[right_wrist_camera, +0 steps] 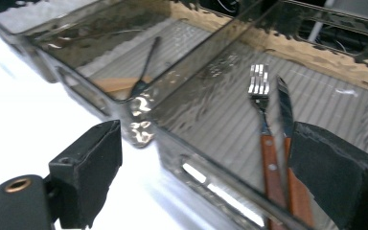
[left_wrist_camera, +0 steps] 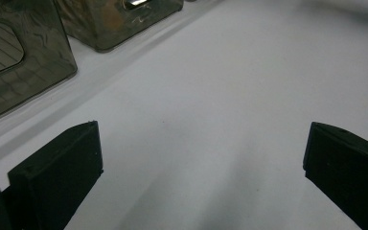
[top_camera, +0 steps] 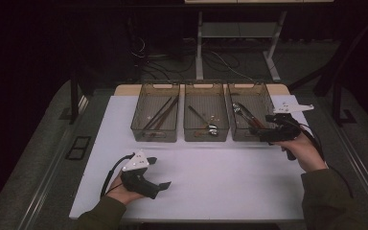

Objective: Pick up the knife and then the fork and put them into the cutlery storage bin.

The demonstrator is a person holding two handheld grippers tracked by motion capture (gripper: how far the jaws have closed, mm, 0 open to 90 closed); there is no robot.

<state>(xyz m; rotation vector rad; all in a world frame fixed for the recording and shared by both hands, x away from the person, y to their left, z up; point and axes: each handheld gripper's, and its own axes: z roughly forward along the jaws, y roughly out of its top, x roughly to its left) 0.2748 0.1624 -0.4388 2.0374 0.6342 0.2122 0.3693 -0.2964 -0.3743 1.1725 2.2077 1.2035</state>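
Three smoky see-through bins stand in a row at the back of the white table top (top_camera: 220, 177). The right bin (top_camera: 247, 86) holds a fork (right_wrist_camera: 261, 108) and a knife (right_wrist_camera: 283, 108), both with wooden handles, lying side by side. My right gripper (top_camera: 265, 128) hovers at this bin's front right corner, jaws open and nothing between them (right_wrist_camera: 206, 167). My left gripper (top_camera: 159, 172) rests low at the front left of the table, jaws wide open over bare white surface (left_wrist_camera: 201, 163).
The left bin (top_camera: 156, 87) holds dark chopsticks (top_camera: 160, 115). In the middle bin (top_camera: 206, 86) lie spoons (top_camera: 210, 128). A dark floor with cables and desk legs lies beyond the table's far edge. The white surface stretches between the two hands.
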